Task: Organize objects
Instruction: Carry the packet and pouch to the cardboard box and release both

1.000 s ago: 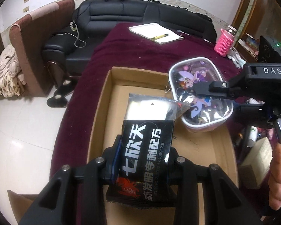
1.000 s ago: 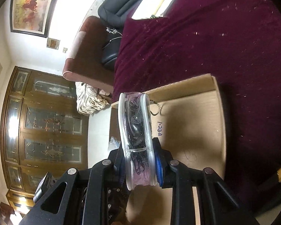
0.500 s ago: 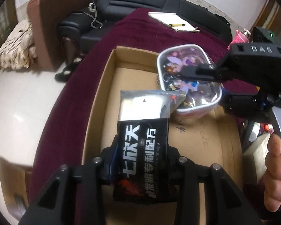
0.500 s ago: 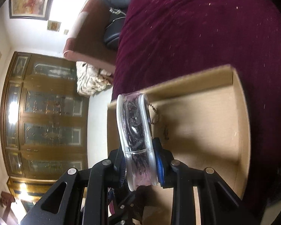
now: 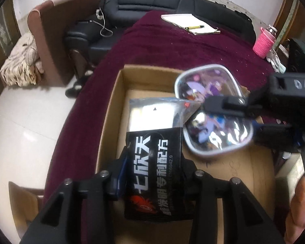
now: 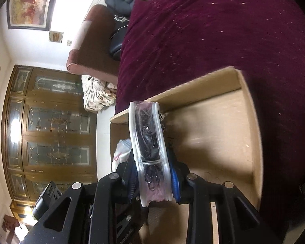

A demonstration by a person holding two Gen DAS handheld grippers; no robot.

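Note:
My left gripper is shut on a black and silver foil packet with white Chinese lettering, held over an open cardboard box. My right gripper is shut on a clear zip pouch with a cartoon print, full of dark small items. The pouch also shows in the left wrist view, held flat over the box's right half, its corner overlapping the packet's top. The right gripper reaches in from the right there. The box lies under the pouch in the right wrist view.
The box sits on a maroon tablecloth. A notepad with a pen lies at the table's far end. A pink cup stands at the far right. A black sofa and brown armchair stand beyond.
Both grippers have shifted a little over the box while keeping their loads. The pouch has moved slightly right and down relative to the packet.

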